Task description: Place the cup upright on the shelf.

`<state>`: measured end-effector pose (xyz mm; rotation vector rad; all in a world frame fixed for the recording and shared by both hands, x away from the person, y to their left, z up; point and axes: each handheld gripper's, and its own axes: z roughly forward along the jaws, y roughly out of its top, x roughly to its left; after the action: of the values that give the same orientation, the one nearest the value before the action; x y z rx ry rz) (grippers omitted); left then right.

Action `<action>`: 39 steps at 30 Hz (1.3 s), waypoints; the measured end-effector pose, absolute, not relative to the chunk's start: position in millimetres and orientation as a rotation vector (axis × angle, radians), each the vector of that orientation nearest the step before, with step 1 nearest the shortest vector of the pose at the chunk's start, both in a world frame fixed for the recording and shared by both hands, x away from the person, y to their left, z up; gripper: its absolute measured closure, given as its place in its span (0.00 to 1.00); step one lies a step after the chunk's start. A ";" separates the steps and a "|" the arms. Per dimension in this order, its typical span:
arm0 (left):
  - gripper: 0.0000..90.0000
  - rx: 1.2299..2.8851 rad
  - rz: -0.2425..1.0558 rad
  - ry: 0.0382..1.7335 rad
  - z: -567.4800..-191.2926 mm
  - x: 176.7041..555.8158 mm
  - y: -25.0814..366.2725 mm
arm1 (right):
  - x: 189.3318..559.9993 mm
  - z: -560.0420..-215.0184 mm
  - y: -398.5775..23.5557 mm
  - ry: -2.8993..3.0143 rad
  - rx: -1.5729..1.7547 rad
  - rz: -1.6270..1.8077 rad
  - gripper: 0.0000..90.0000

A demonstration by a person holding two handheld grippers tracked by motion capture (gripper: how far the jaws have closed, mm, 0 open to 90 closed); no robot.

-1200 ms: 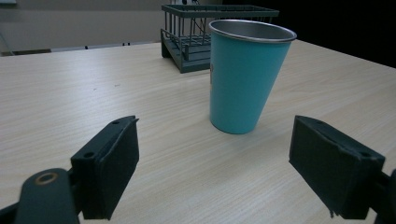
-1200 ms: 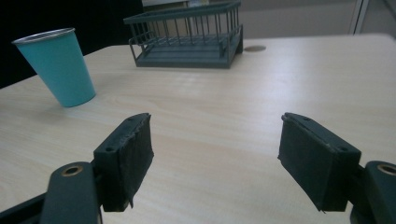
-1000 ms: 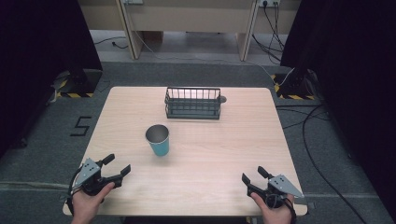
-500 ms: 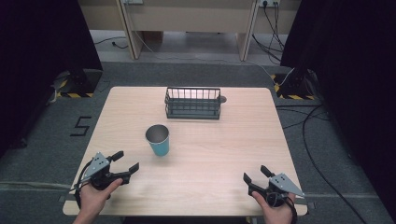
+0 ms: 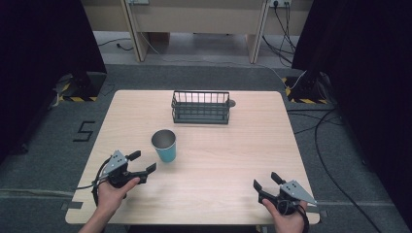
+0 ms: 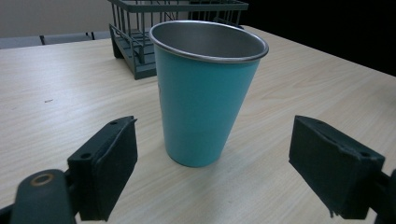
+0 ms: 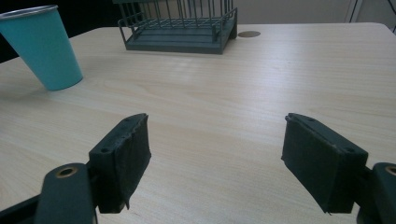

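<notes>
Cup (image 6: 208,91) stands upright on the table (image 5: 233,155), not yet gripped: the left gripper (image 5: 142,162) has its jaws spread wide just before it. Right gripper (image 5: 265,183), jaws also spread, waits well apart. Farther back, the wire basket (image 5: 200,107) is empty

Left gripper (image 5: 142,162): you've brought it forward and rightward, from the near left corner of the table to just beside the cup (image 5: 164,145).
Jaws: now wide apart, facing the cup, not touching it.
</notes>
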<state>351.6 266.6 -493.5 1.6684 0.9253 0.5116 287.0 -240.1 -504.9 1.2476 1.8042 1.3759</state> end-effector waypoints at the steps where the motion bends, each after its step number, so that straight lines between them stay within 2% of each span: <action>1: 0.17 1.669 0.510 0.926 -494.6 353.1 264.7 | 286.8 -504.9 -239.8 1.805 1.254 1.379 0.26; 39: 0.16 1.692 0.499 0.946 -501.5 404.5 228.6 | 289.9 -511.3 -238.3 1.834 1.292 1.364 0.27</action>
<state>404.5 228.6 -501.5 1.6925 0.9460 0.4994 289.9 -238.3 -511.3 1.2919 1.8344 1.3638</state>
